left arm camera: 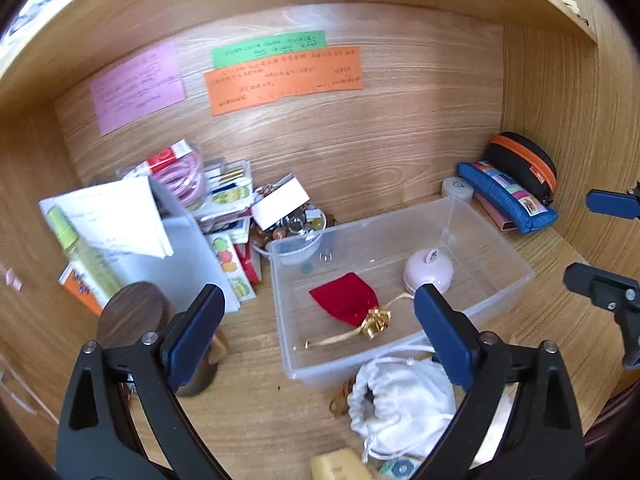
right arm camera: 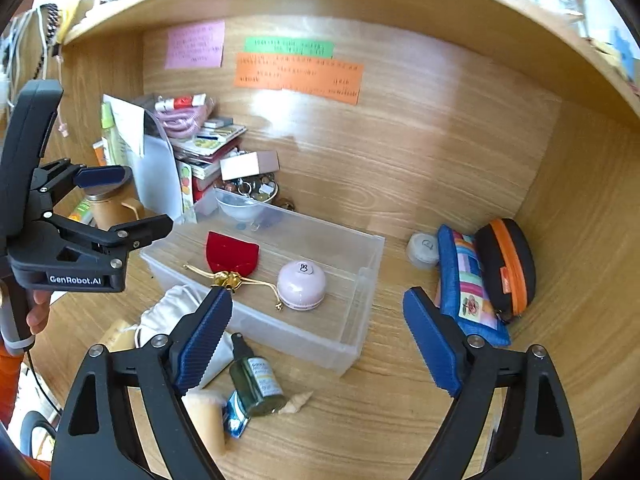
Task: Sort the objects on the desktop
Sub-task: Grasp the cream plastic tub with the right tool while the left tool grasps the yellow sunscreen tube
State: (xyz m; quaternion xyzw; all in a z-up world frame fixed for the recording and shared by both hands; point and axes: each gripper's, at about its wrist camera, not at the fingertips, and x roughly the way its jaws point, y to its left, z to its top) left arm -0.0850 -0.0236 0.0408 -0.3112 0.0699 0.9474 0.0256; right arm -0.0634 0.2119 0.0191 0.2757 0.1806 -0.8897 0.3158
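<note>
Two tongs angled downward, left tongs and right tongs both gaping wide, empty, above clear bin.

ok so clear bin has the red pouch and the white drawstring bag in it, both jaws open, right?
Not quite. The white drawstring bag lies on the desk outside the clear bin; the red pouch shares it with a pink round case. Right wrist view shows this. Both jaws open.

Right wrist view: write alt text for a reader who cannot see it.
A clear plastic bin on a wooden desk holds a red pouch and a pink round case. The open right gripper hovers before it, empty.
</note>
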